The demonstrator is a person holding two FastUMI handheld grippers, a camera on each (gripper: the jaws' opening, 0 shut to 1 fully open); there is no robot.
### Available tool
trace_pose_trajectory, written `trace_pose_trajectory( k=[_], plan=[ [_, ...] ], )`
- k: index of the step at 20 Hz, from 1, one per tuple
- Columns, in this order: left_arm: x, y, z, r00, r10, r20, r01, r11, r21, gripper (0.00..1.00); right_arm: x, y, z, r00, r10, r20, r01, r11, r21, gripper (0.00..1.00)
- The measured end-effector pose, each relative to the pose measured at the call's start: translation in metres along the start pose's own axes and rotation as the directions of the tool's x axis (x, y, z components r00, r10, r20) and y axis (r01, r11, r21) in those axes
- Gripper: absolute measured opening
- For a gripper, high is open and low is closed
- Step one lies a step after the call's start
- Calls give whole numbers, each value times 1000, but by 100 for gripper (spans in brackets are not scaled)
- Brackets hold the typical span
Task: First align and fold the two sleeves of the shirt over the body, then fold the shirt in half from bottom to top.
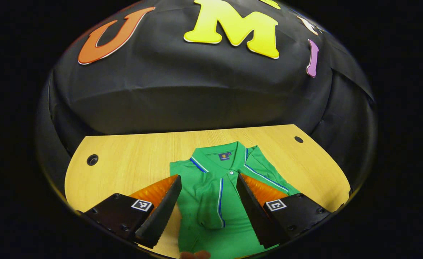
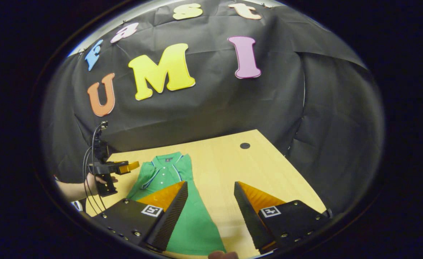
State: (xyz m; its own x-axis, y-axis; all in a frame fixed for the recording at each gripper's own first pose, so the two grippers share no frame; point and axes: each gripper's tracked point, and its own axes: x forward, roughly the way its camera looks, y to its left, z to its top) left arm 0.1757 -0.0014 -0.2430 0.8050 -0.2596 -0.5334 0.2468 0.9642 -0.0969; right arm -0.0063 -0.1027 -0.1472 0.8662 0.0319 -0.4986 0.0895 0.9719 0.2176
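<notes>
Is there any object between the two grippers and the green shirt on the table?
Nothing visible does. The left gripper hangs open just above the green shirt, whose sleeves are already folded in. The right gripper is open too, with bare wooden table beside the shirt.

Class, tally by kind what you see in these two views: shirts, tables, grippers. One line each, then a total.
Shirts: 1, the green polo shirt
Tables: 1, the wooden table
Grippers: 2, left gripper and right gripper
Total: 4
</notes>
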Motion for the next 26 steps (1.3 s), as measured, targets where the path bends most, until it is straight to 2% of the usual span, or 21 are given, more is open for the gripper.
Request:
trace_pose_trajectory(
  k=[7, 11, 15, 17, 20, 26],
  plan=[
    [-90, 8, -23, 999, 47, 22, -47, 999, 17, 98, 14, 25, -3, 991, 128, -32, -131, 981, -140, 83],
    [-142, 18, -55, 996, 89, 8, -90, 994, 59, 98, 18, 23, -23, 978, 186, -91, -204, 941, -271, 83],
    [-185, 9, -105, 996, 67, -59, -64, 997, 40, 98, 14, 13, -66, 953, 224, -202, -281, 903, -325, 83],
    [-205, 0, -135, 993, 29, -112, -25, 999, 34, 98, 9, 4, -95, 936, 231, -266, -315, 886, -339, 83],
    [-234, -7, -192, 975, -22, -223, 32, 999, 44, 98, -6, -18, -143, 904, 205, -375, -341, 874, -345, 83],
    [-274, -11, -275, 929, -74, -363, 72, 997, -20, 99, -33, -59, -228, 841, 129, -526, -366, 851, -377, 83]
  ],
)
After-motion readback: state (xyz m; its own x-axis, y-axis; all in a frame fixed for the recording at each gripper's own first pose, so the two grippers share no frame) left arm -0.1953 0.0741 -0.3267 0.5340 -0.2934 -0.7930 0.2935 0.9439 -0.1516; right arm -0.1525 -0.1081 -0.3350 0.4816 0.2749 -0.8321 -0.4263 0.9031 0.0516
